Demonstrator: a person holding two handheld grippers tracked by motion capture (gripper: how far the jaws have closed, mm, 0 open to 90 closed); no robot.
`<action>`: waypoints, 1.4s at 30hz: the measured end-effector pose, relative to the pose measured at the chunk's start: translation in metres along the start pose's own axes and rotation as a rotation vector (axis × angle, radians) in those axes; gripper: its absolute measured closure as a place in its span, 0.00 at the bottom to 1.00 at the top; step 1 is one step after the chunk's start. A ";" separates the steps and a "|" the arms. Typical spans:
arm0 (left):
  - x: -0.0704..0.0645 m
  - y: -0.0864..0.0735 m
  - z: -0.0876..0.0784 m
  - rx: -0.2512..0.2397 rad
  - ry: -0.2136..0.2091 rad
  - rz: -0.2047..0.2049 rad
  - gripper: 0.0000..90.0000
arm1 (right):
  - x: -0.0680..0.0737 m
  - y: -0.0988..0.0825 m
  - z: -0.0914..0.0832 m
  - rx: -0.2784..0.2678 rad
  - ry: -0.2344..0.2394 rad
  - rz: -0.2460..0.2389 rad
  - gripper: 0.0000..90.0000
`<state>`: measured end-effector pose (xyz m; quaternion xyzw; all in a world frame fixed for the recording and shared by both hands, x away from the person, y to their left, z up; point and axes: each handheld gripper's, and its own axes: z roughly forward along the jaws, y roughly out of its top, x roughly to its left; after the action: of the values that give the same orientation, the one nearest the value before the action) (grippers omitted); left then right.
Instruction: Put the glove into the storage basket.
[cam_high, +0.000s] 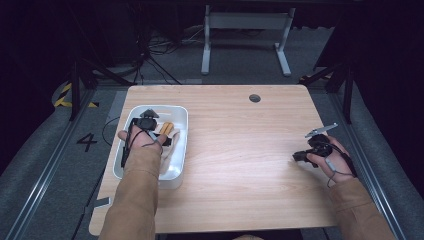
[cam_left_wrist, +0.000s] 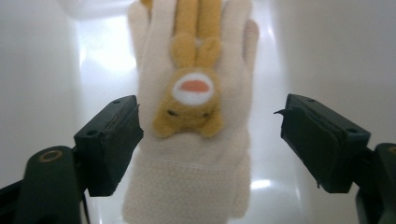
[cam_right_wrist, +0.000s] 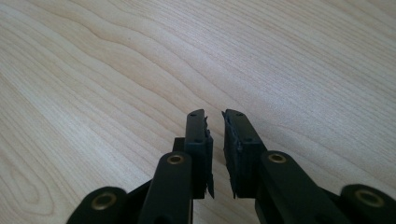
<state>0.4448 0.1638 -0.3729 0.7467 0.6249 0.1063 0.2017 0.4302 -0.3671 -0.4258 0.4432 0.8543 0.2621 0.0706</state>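
A person's two forearms in tan sleeves reach onto a light wooden table.

The left hand-held gripper hangs over a white rectangular plastic bin near the table's left edge. In the left gripper view its two black jaws stand wide apart, touching nothing. Between and beneath them, on the bin's white floor, lies a cream knitted glove with a tan plush rabbit sewn on its back. The glove's fingertips are cut off by the top edge of that view, and its cuff by the bottom edge. From above, the hand and gripper hide most of the glove; an orange-tan patch and some cream fabric show beside them.

The right hand-held gripper sits low over bare wood near the table's right edge, well apart from the bin. Its jaws are nearly together, a narrow gap between them, nothing held.
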 end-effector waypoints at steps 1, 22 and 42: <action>-0.002 0.001 -0.003 -0.009 -0.011 0.012 0.24 | 0.000 0.000 0.000 -0.001 -0.001 0.002 0.90; -0.074 -0.009 -0.042 -0.255 -0.313 0.327 0.34 | -0.001 -0.004 -0.002 -0.011 -0.014 -0.014 0.90; -0.133 -0.030 0.008 -0.284 -0.537 0.535 0.36 | 0.009 -0.009 -0.010 -0.106 0.087 -0.092 0.94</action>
<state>0.3955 0.0363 -0.3810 0.8489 0.3130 0.0414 0.4240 0.4148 -0.3675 -0.4204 0.3872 0.8610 0.3225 0.0686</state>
